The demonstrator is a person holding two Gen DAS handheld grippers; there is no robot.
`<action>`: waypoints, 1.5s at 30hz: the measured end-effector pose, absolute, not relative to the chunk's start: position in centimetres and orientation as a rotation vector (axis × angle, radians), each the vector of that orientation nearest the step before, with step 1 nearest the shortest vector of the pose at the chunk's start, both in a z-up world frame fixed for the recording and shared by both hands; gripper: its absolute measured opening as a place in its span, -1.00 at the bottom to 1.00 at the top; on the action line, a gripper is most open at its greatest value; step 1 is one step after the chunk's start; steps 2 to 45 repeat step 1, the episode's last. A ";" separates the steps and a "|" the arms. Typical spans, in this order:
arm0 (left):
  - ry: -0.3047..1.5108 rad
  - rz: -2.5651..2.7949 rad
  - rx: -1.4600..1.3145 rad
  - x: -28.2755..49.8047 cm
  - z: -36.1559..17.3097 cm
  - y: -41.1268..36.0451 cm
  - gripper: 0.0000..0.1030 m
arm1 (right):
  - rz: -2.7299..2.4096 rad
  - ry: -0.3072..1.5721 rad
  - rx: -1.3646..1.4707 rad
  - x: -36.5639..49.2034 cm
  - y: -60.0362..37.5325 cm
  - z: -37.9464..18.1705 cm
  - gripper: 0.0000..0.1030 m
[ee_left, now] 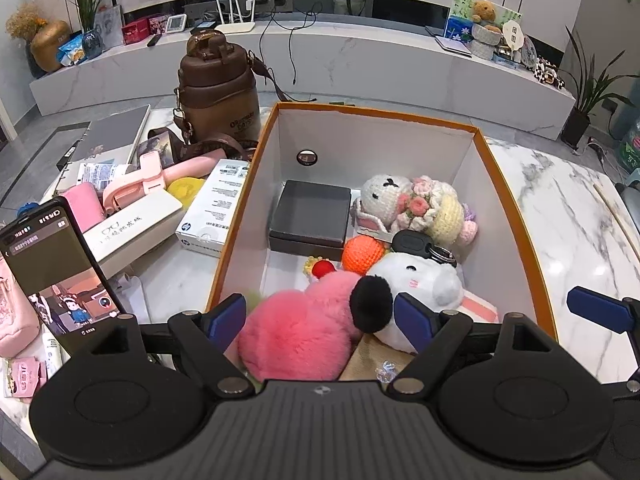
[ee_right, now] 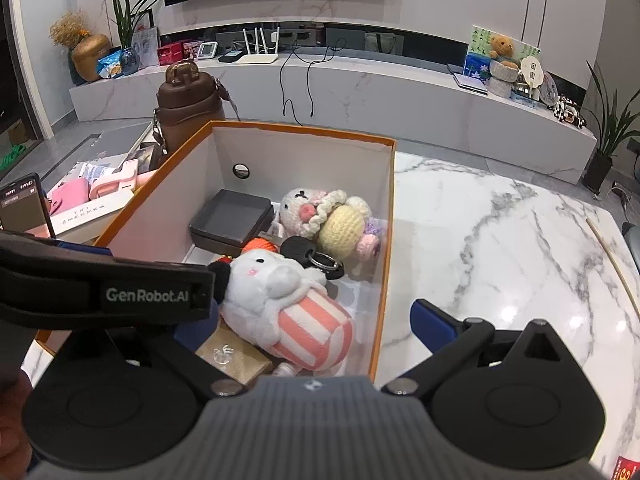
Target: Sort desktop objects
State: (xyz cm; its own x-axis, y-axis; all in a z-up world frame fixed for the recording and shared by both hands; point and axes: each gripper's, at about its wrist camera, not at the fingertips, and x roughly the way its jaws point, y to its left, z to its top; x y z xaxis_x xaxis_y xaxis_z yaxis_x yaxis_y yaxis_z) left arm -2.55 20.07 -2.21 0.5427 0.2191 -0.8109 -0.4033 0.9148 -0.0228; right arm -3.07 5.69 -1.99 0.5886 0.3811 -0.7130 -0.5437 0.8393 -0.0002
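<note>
An orange-rimmed white box stands on the marble table. It holds a black case, a crochet bunny, an orange ball, a car key and a white plush in pink stripes. My left gripper hangs over the box's near end, shut on a fluffy pink plush toy with a black pompom. My right gripper is open and holds nothing. Its right finger is outside the box wall, and the left gripper partly hides its left finger.
Left of the box lie a brown bottle with strap, a white printed carton, a white glasses case, pink items and an upright phone. Bare marble tabletop stretches to the right of the box.
</note>
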 end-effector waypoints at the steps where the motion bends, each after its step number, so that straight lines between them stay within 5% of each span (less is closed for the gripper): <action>1: 0.927 0.373 -0.218 -2.5 -2.2 20.1 0.86 | 0.544 0.771 -0.228 -3.1 5.7 -2.0 0.98; 45: 0.927 0.373 -0.218 -2.5 -2.2 20.1 0.86 | 0.544 0.771 -0.228 -3.1 5.7 -2.0 0.98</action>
